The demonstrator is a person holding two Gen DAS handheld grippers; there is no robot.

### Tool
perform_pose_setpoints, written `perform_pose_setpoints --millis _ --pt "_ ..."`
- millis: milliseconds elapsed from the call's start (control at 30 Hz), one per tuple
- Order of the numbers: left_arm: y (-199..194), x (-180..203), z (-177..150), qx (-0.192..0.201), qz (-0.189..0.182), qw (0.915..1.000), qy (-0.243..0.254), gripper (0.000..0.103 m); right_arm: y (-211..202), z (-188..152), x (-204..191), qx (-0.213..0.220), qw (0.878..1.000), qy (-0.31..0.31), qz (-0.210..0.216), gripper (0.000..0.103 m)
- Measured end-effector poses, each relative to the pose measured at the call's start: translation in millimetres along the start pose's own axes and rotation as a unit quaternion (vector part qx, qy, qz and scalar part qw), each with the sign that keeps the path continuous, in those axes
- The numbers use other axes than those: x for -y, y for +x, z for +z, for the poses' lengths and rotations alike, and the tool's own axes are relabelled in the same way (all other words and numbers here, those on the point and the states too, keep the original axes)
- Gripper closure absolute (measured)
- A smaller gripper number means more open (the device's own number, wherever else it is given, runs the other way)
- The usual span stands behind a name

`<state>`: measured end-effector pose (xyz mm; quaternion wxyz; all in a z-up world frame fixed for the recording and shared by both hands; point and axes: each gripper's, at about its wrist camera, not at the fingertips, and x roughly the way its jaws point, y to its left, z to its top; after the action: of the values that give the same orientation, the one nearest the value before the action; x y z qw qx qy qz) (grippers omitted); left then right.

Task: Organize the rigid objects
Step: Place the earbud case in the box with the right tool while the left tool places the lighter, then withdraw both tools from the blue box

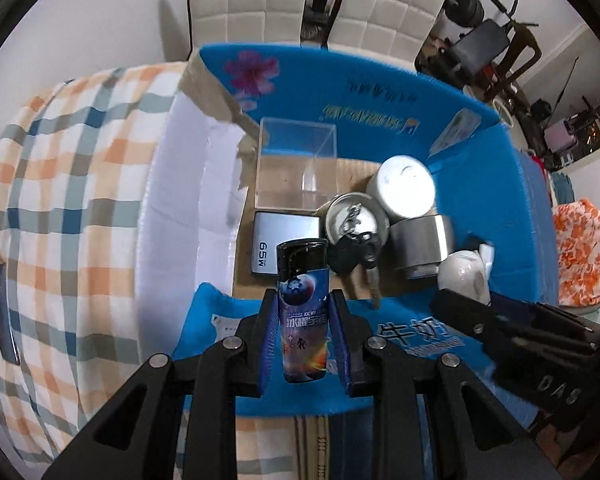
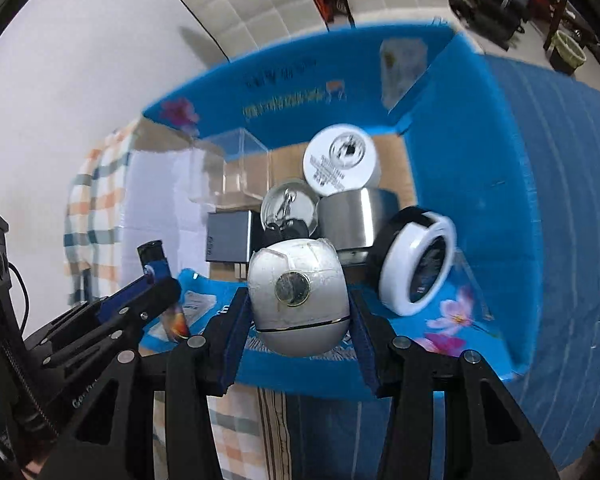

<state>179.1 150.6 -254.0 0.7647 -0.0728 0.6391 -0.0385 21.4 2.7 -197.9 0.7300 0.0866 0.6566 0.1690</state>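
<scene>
Two tools work over an open blue-printed cardboard box [image 1: 512, 184]. The left tool [image 1: 303, 344] is clamped on an upright blue lighter with a black cap [image 1: 302, 312], held above the box's near flap. The right tool [image 2: 298, 320] grips a white egg-shaped plastic object with a round metallic disc [image 2: 298, 294] on its face, also over the near edge. Inside the box lie a clear acrylic case [image 1: 296, 164], a silver 65W charger [image 1: 278, 236], a bunch of black keys [image 1: 358, 252], a white-capped canister [image 1: 402, 186], a steel cylinder [image 1: 422, 246] and what looks like a black-and-white ring-shaped roll [image 2: 418, 268], slightly blurred. A plaid cloth [image 1: 60, 208] covers the bench to the left.
</scene>
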Motion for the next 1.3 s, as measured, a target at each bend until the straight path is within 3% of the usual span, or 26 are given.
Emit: perform_pose_setpoints --millis 433,500,533,667,733,867,900,967,1033,1100,1167,1233,1300 --pt "44.7 -21.3 3.0 -0.047 0.017 0.9987 0.001 0.08 78.8 -0.4 6.0 -0.05 0.996 0.0 -0.069 0.052" --pt "46.2 -25.6 1.9 -0.053 0.026 0.9983 -0.005 0.077 83.1 -2.2 10.2 -0.054 0.996 0.008 -0.07 0.052" --pt "47.0 -26.8 1.3 -0.059 0.031 0.9978 -0.007 0.07 84.3 -3.0 12.0 -0.055 0.996 0.012 -0.071 0.051" --pt "44.5 -26.4 -3.2 -0.065 0.04 0.9971 -0.002 0.068 83.4 -7.8 15.9 -0.061 0.995 0.015 -0.08 0.048" --pt "39.7 -23.1 -7.3 -0.06 0.046 0.9972 0.006 0.058 79.9 -10.5 15.6 -0.062 0.994 0.011 -0.088 0.048" --pt "23.3 -21.0 -14.0 -0.044 0.051 0.9977 0.002 0.014 66.4 -20.5 17.9 -0.055 0.994 0.009 -0.093 0.046" --pt "19.6 -21.5 -15.5 -0.042 0.046 0.9981 -0.001 0.011 60.7 -23.1 19.3 -0.05 0.994 0.012 -0.098 0.045" --pt "14.0 -21.2 -17.6 -0.04 0.05 0.998 -0.005 0.004 49.1 -26.5 20.3 -0.038 0.993 0.017 -0.11 0.027" --pt "8.2 -18.5 -18.8 -0.029 0.059 0.9978 -0.003 0.0 35.6 -26.7 23.4 -0.019 0.992 0.021 -0.119 0.017" --pt "4.2 -16.1 -19.8 -0.025 0.063 0.9977 -0.001 0.0 25.7 -27.7 27.8 -0.008 0.991 0.018 -0.13 0.017" --pt "-1.4 -14.3 -19.6 -0.022 0.065 0.9977 0.002 0.0 20.2 -29.4 29.7 -0.003 0.99 0.013 -0.14 0.006" --pt "-5.2 -8.6 -14.3 -0.018 0.069 0.9974 0.006 0.0 14.8 -30.5 34.3 0.0 0.99 0.014 -0.141 0.001" --pt "-6.0 -6.0 -9.9 -0.017 0.07 0.9974 0.009 0.0 9.3 -28.1 35.9 0.001 0.989 0.017 -0.145 0.001"
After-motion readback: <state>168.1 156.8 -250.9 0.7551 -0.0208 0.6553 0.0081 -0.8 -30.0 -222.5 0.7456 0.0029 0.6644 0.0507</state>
